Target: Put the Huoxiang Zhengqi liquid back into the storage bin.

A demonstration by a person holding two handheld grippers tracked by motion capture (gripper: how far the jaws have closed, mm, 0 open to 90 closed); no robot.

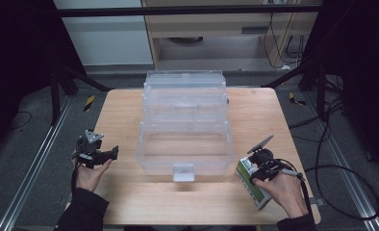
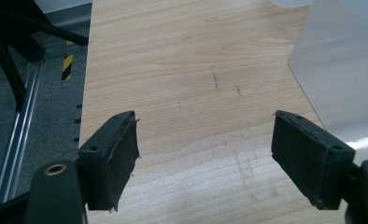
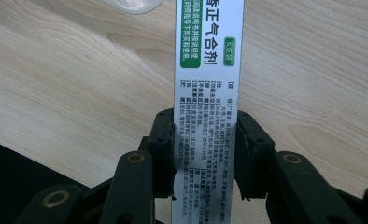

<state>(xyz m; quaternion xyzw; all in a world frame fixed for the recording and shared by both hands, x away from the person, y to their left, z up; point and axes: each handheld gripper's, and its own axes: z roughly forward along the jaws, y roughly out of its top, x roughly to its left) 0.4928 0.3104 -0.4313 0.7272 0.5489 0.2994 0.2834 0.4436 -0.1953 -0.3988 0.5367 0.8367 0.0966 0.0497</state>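
My right gripper [image 3: 204, 154] is clamped on the white-and-green carton [image 3: 208, 70] at the counter's [image 1: 130, 110] near right edge. My left gripper [image 2: 205, 158] hangs released over bare wood. The clear tiered organizer box [image 1: 185, 125] stands between them, mid-counter.

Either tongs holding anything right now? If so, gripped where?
The right tongs clamp the green-and-white box across its two narrow sides, near one end. The left tongs are open over bare table, holding nothing.
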